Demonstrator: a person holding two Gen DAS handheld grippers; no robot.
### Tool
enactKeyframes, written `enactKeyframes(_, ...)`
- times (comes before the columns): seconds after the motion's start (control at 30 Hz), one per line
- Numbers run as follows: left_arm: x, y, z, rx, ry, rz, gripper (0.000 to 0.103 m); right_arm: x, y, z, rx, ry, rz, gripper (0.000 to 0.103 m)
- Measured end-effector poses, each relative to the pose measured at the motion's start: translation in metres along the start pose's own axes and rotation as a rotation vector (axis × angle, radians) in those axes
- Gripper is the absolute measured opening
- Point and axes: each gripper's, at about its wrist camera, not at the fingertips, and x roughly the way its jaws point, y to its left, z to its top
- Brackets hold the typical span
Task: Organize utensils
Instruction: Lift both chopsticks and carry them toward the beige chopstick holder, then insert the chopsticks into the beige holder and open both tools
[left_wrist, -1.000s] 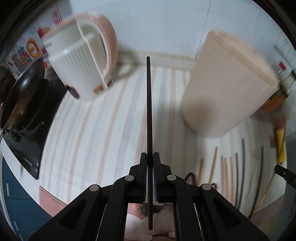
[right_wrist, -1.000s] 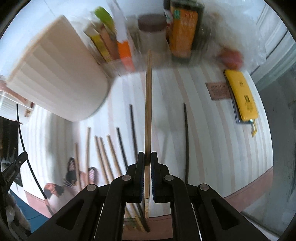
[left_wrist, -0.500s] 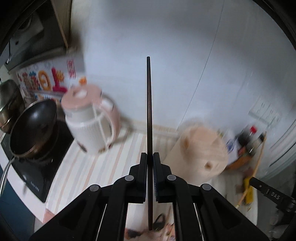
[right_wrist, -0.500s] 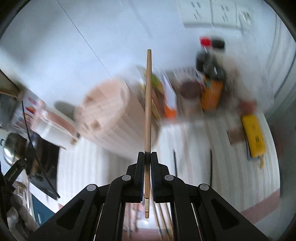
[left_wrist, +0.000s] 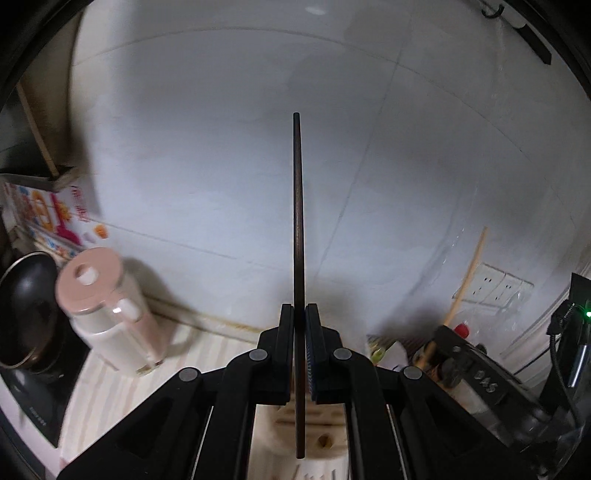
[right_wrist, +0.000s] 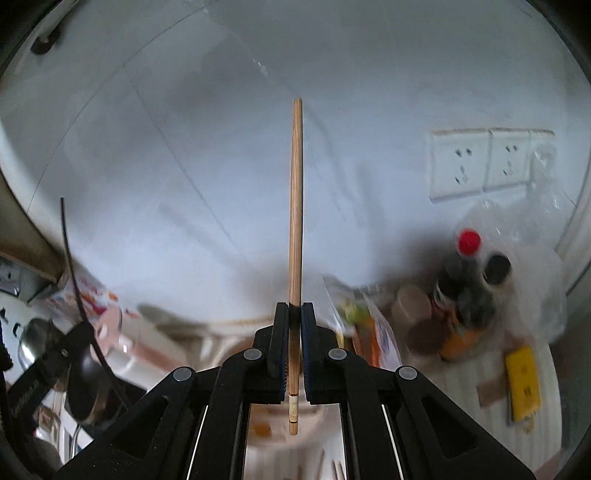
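Left view, left to right: black pan (left_wrist: 26, 306) on the stove at the far left, pink kettle (left_wrist: 107, 314) beside it, both on the striped counter (left_wrist: 207, 354). Left gripper (left_wrist: 300, 325) is clamped on a dark chopstick (left_wrist: 298, 229), held upright, long end up against the white wall (left_wrist: 221, 147), short end hanging below the jaws. Directly under that lower tip sits the holder (left_wrist: 325, 439), cream, with holes in its top. Further right a light chopstick (left_wrist: 469, 269) shows, tilted, carried by the other gripper.

Right view: the dark stick shows at the left edge, blurred. Right gripper (right_wrist: 291, 325) is closed on the light chopstick, also upright, grip low on the shaft, short butt end below the jaws. The pale top under it is likely the holder, too blurred to be sure. Bottles (right_wrist: 461, 288) and a yellow pack (right_wrist: 521, 384) at right, sockets (right_wrist: 491, 162) on the wall.

Handling, as a judgement: both sticks are light, stiff and thin, and smooth, so they could pivot or slip between the pads. Gripping low leaves a long free end, fine for weight, but the tip may swing. The short lower ends should be easy to aim at a hole. A firm pinch won't break them; lower them straight.
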Motion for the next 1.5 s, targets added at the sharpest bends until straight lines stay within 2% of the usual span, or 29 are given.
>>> enactKeyframes(0.17,0.04,-0.007,0.008,-0.022,0.012,-0.032,0.004,0.028,0.007,0.012,-0.008,-0.038,-0.006,0.007)
enactKeyframes(0.3,0.069,-0.004,0.01,-0.047,0.007,-0.028,0.004,0.05,0.006,0.01,-0.009,-0.051,-0.013,0.007)
enactKeyframes(0.53,0.107,0.002,-0.001,-0.029,0.052,-0.005,0.004,0.084,-0.003,-0.008,-0.002,-0.015,0.009,0.007)
enactKeyframes(0.87,0.108,-0.009,-0.028,0.082,0.152,-0.002,0.004,0.089,-0.005,-0.024,-0.072,0.042,0.026,0.007)
enactKeyframes(1.03,0.095,-0.008,-0.033,0.108,0.202,-0.01,0.008,0.089,-0.004,-0.029,-0.107,0.121,0.054,0.007)
enactKeyframes(1.07,0.089,-0.008,-0.032,0.115,0.2,-0.009,0.008,0.086,-0.004,-0.029,-0.112,0.132,0.057,0.01)
enactKeyframes(1.1,0.08,-0.007,-0.031,0.115,0.189,0.0,0.009,0.08,-0.003,-0.027,-0.111,0.136,0.061,0.021)
enactKeyframes(1.13,0.07,-0.006,-0.029,0.11,0.179,0.011,0.019,0.075,-0.005,-0.026,-0.104,0.137,0.068,0.028)
enactKeyframes(1.17,0.067,-0.002,-0.028,0.105,0.175,0.019,0.029,0.068,-0.007,-0.025,-0.093,0.131,0.075,0.042)
enactKeyframes(1.2,0.057,0.001,-0.026,0.095,0.164,0.032,0.056,0.061,-0.01,-0.024,-0.084,0.12,0.079,0.048)
enactKeyframes(1.23,0.049,0.004,-0.026,0.083,0.149,0.044,0.077,0.054,-0.011,-0.023,-0.079,0.114,0.083,0.048)
enactKeyframes(1.27,0.038,0.008,-0.026,0.069,0.125,0.06,0.081,0.046,-0.013,-0.022,-0.073,0.109,0.085,0.049)
enactKeyframes(1.37,0.015,0.018,-0.033,0.053,0.099,0.101,0.086,0.019,-0.021,-0.025,-0.049,0.084,0.076,0.055)
enactKeyframes(1.43,0.004,0.024,-0.042,0.042,0.099,0.128,0.103,0.003,-0.027,-0.032,-0.025,0.074,0.064,0.058)
enactKeyframes(1.5,-0.004,0.031,-0.056,0.047,0.097,0.165,0.103,-0.01,-0.034,-0.04,0.0,0.072,0.045,0.066)
